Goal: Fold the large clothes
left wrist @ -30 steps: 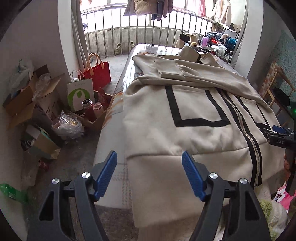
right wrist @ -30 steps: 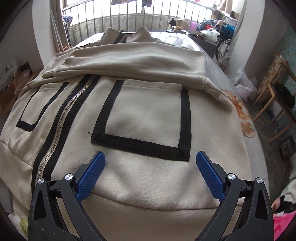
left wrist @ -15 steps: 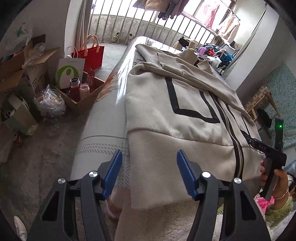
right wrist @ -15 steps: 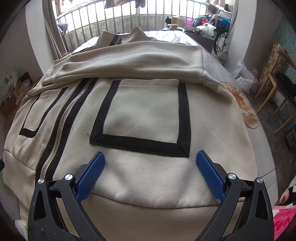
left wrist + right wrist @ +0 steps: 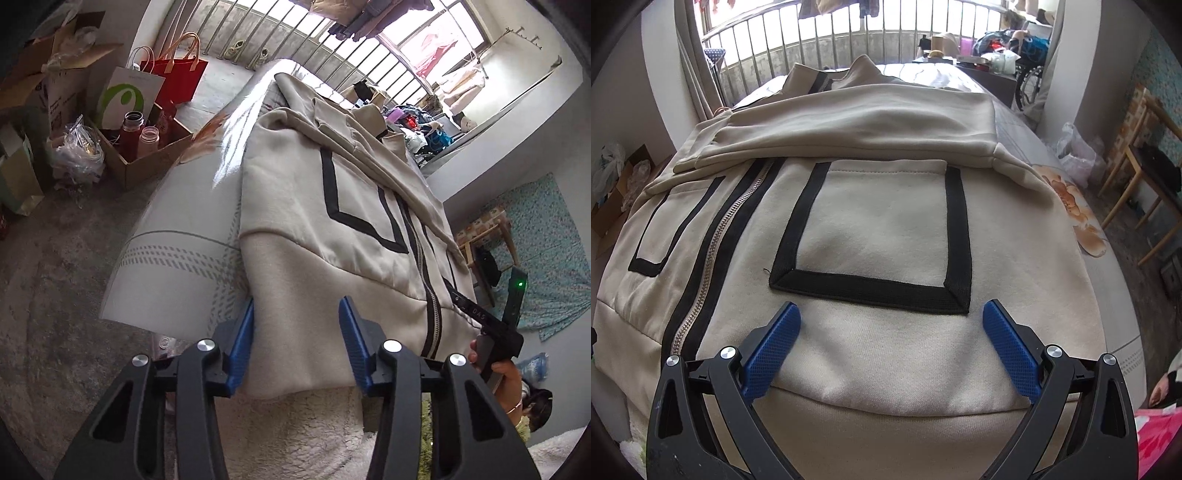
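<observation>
While the beige jacket (image 5: 332, 236) lies spread zipper-up on the bed (image 5: 177, 254), the left gripper (image 5: 297, 343) has been narrowing around its hem corner without pinching yet, and the right gripper (image 5: 892, 347) hangs wide apart above the hem, likely so both can lift together.

Left view: your free lane is the bare mattress strip (image 5: 177, 236) at 10 o'clock of the jacket (image 5: 317, 229). Beyond it, a cardboard box (image 5: 147, 162) of bottles and paper bags (image 5: 125, 96) crowd the floor. Right view: a wooden chair (image 5: 1141, 173) stands at 3 o'clock.
</observation>
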Tool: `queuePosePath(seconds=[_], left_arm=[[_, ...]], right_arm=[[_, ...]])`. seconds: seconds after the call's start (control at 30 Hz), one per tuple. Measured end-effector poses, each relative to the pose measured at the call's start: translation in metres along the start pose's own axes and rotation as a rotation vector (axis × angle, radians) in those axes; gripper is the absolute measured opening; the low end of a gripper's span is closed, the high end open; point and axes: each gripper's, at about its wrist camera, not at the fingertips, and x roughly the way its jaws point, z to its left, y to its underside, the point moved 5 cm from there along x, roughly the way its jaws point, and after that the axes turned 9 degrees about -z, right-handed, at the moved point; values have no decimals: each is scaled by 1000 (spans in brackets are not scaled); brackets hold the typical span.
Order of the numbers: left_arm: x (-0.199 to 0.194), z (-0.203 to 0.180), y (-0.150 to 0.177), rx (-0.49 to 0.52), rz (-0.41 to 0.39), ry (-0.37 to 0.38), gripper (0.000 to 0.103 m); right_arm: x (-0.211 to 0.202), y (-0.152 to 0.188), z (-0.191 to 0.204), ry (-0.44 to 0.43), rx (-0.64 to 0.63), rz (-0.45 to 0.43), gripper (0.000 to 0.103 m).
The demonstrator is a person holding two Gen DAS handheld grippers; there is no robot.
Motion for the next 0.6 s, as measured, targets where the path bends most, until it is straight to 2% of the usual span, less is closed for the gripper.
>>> queuePosePath(seconds=[0.13, 0.2, 0.3, 0.37, 0.43, 0.47, 0.6], left_arm=[[-7, -4, -4, -20, 6, 42, 34], [-8, -5, -6, -33, 17, 46, 30], [-10, -7, -13, -77, 26, 72, 22], [-12, -10, -18, -106, 29, 98, 17], [-14, -17, -23, -124, 29, 129, 16], [-15, -21, -25, -131, 28, 144, 15], [-17, -35, -31, -157, 28, 200, 15]], right_arm=[[-5, -2, 0, -36, -12, 16, 95], [-22, -6, 9, -91, -28, -20, 95], [-61, -9, 49, -238, -159, -114, 95], [-88, -1, 89, -385, -269, -159, 95], [-108, 15, 130, -544, -374, -169, 95], [-115, 23, 148, -595, -419, -176, 95], [-116, 46, 203, -722, -511, -114, 94]])
